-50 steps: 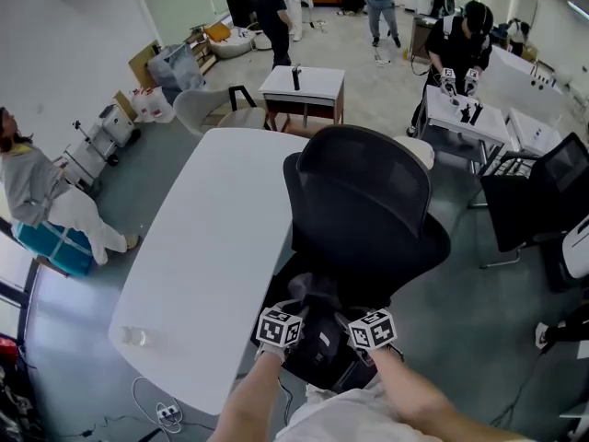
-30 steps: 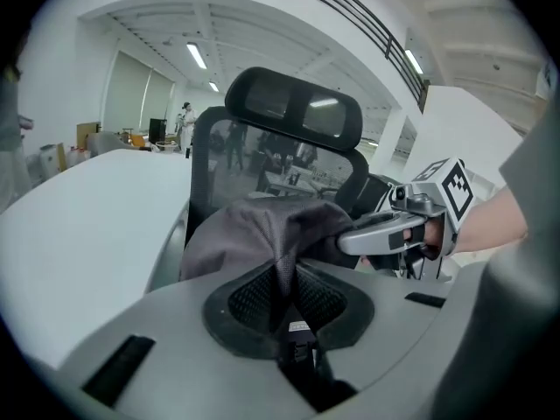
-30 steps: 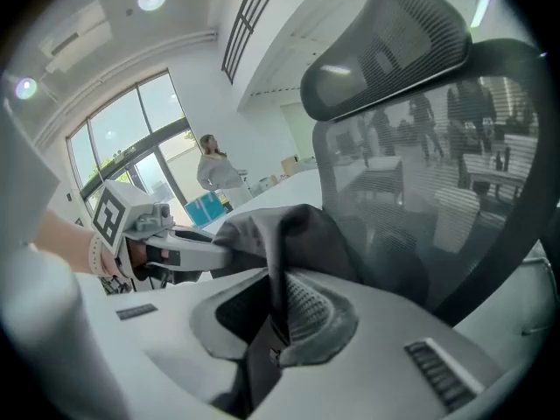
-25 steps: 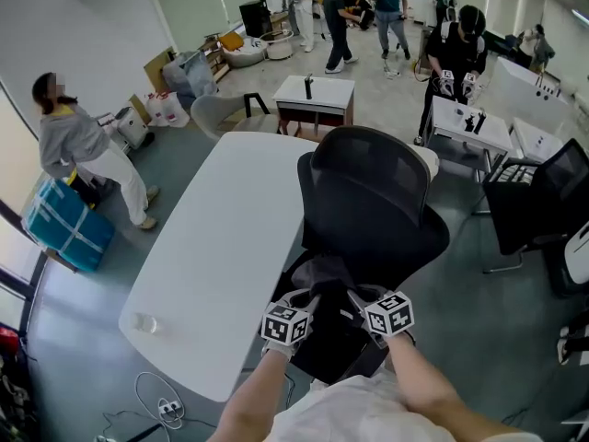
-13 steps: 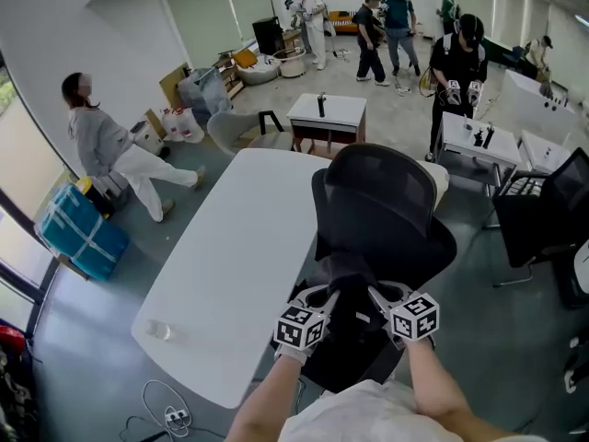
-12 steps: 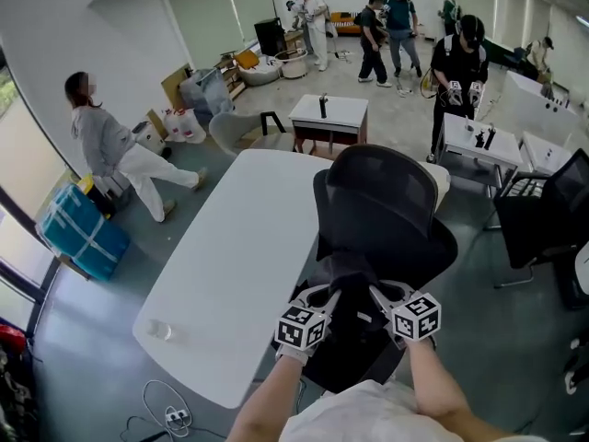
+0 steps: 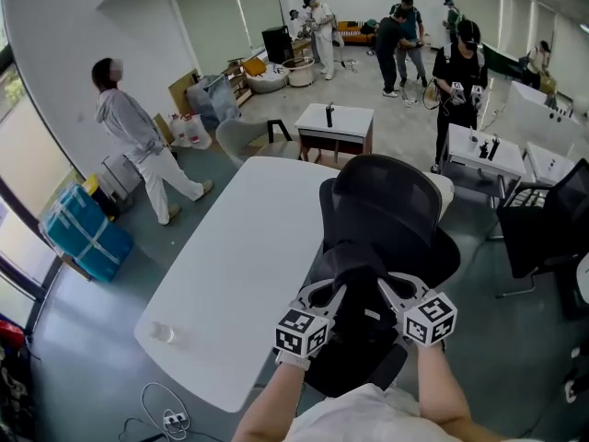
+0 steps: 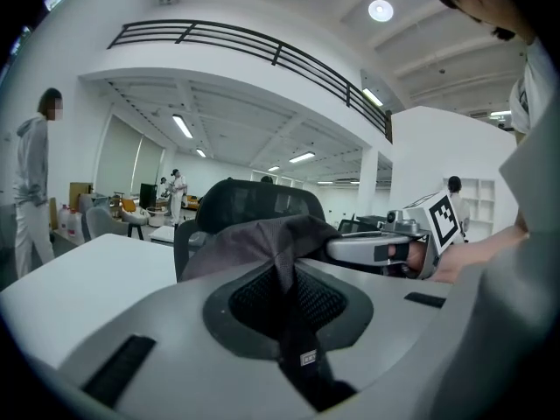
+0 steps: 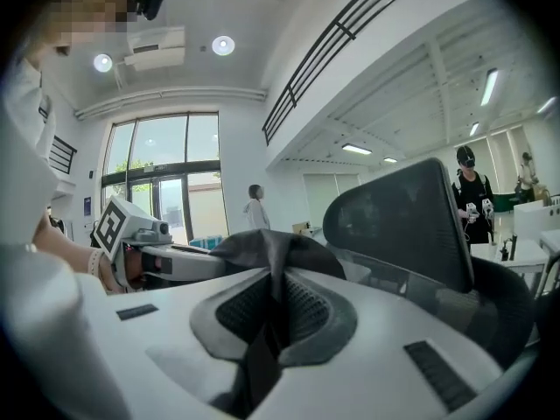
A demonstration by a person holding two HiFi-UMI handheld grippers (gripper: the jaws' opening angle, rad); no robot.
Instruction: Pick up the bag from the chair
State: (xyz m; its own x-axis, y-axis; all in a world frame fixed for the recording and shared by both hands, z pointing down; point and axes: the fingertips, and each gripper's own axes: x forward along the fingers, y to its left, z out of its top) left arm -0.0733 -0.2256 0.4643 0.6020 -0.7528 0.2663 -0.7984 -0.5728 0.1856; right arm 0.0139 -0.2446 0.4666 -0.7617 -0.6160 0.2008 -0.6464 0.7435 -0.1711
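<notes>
A dark grey fabric bag (image 7: 354,325) hangs above the seat of a black mesh office chair (image 7: 386,210). My left gripper (image 7: 333,295) is shut on the bag's top edge, with dark cloth (image 8: 280,243) pinched between its jaws in the left gripper view. My right gripper (image 7: 386,293) is shut on the same edge, a fold of the bag (image 9: 271,252) caught between its jaws in the right gripper view. The two grippers stand close side by side, each one showing in the other's view. The bag's lower part is hidden behind my hands.
A long white table (image 7: 230,284) lies to the left of the chair, with a small clear cup (image 7: 163,332) near its front corner. A person in grey (image 7: 138,141) stands far left. Small desks (image 7: 333,122) and several people fill the back; another black chair (image 7: 548,224) is at right.
Both grippers have risen with the bag's top edge, lifting it up from the seat. The person in grey at left has walked farther back. My head view has shifted.
</notes>
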